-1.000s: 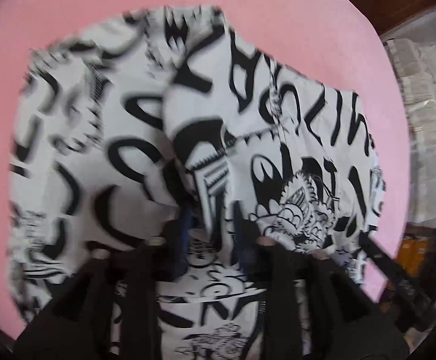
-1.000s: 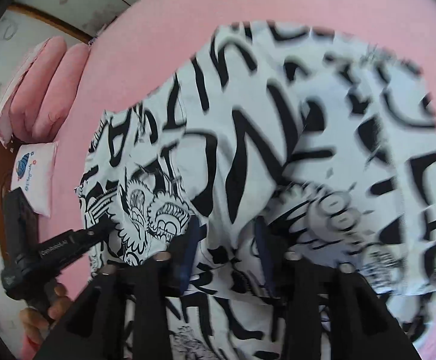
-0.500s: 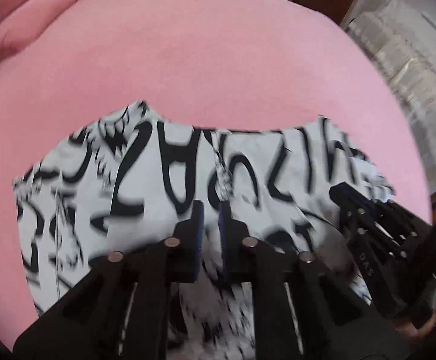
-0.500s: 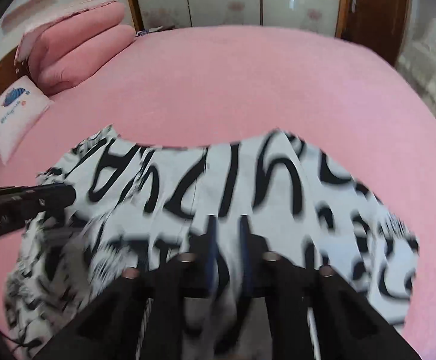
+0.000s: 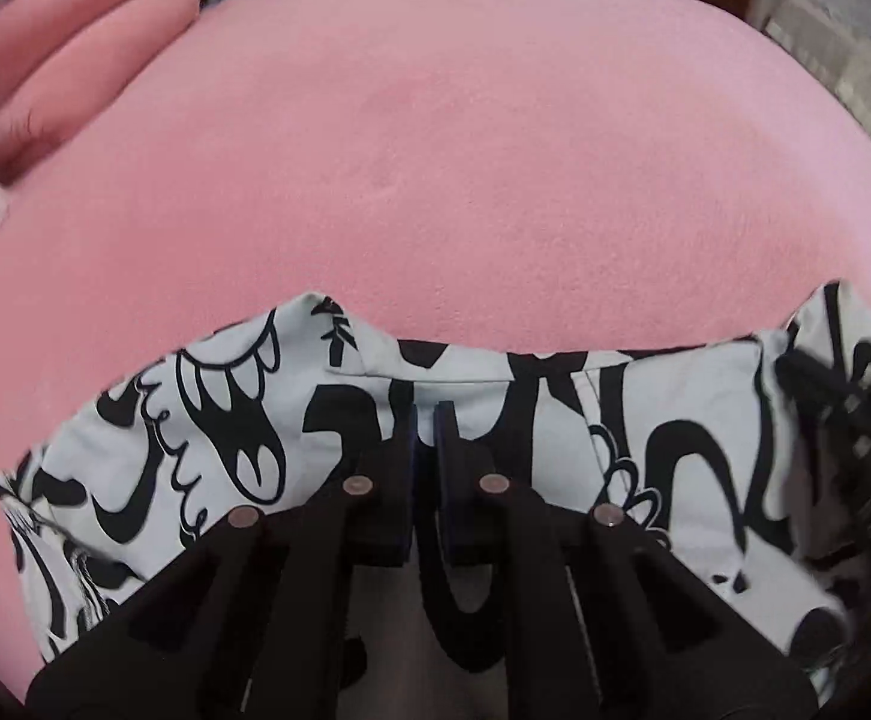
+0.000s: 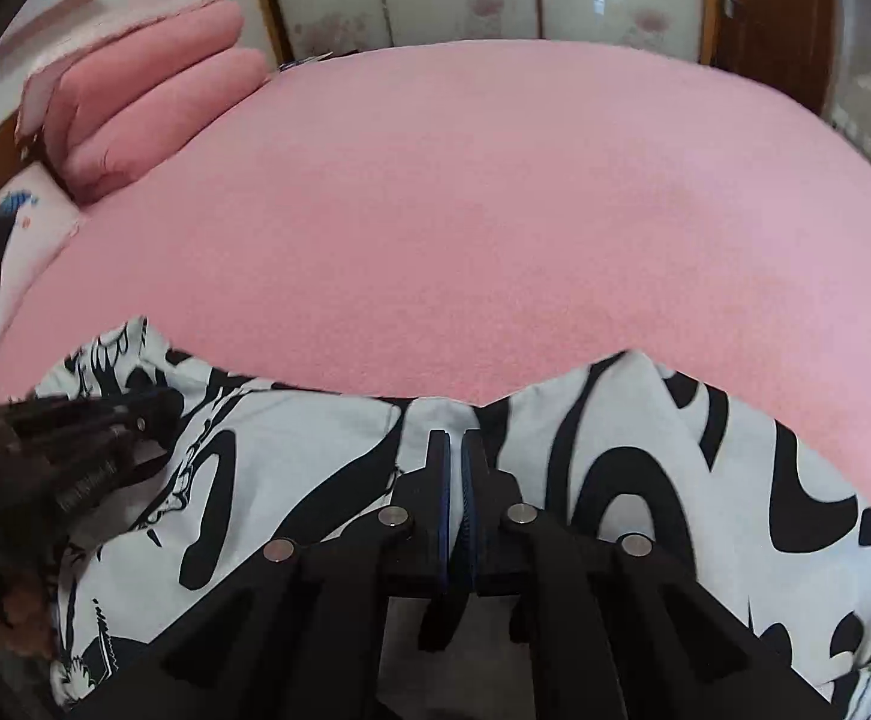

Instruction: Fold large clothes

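Left wrist view: we see the pink bed [image 5: 465, 150] filling the frame, pillows [image 5: 63, 54] far left. The black-and-white printed garment [image 5: 225, 438] lies along the near edge. Our left gripper [image 5: 425, 414] and right gripper [image 6: 454, 441] are pressed together, each seemingly pinching the garment's far edge. We judge a fold is mid-carry; next, lay the edge down squarely, then release.

Both wrist views look steeply down, close over the printed garment [image 5: 705, 420] toward the pink bed [image 6: 495, 210].
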Available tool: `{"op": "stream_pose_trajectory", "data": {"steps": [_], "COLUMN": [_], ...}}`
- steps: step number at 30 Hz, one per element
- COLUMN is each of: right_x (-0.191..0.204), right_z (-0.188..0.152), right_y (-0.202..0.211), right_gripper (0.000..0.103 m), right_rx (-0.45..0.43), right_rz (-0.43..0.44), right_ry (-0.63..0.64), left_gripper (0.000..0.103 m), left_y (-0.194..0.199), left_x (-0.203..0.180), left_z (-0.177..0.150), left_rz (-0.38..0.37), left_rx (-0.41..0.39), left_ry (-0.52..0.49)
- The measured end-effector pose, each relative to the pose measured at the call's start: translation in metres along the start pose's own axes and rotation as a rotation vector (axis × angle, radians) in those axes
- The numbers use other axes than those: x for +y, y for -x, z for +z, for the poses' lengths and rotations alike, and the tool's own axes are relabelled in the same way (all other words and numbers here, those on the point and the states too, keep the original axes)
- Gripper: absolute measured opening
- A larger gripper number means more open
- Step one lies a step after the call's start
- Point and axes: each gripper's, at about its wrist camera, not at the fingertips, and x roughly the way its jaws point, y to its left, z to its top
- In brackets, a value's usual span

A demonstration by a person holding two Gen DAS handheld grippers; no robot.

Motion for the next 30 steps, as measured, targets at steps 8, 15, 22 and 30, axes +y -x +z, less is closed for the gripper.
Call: {"op": "stream_pose_trajectory", "data": {"steps": [8,15,22,30], "right_x": [-0.033,-0.099,-0.055,-0.014], "right_z": [0.013,0.019,0.008,-0.047], "right_y": [0.008,0.041,0.093,0.070], "right_gripper": [0.000,0.000,0.000,0.000], "right_rx": [0.012,0.052,0.064,0.205], "right_rz": [-0.152,-0.215,0.159,0.261], "right_ry": [0.044,-0.102,-0.113,-0.167], "left_gripper": [0.005,0.005,0.005,0.005], "left_y": [-0.007,0.000,0.064,0.061], "left_x": [0.020,0.075,0.052,0.007], "left_z": [0.025,0.036,0.030,-0.035], "left_rz": [0.024,0.088,-0.208,-0.302], "left_rx": [0.020,0.072,0.039,0.187], "left_ry": [-0.021,0.052,0.039,0.019]}}
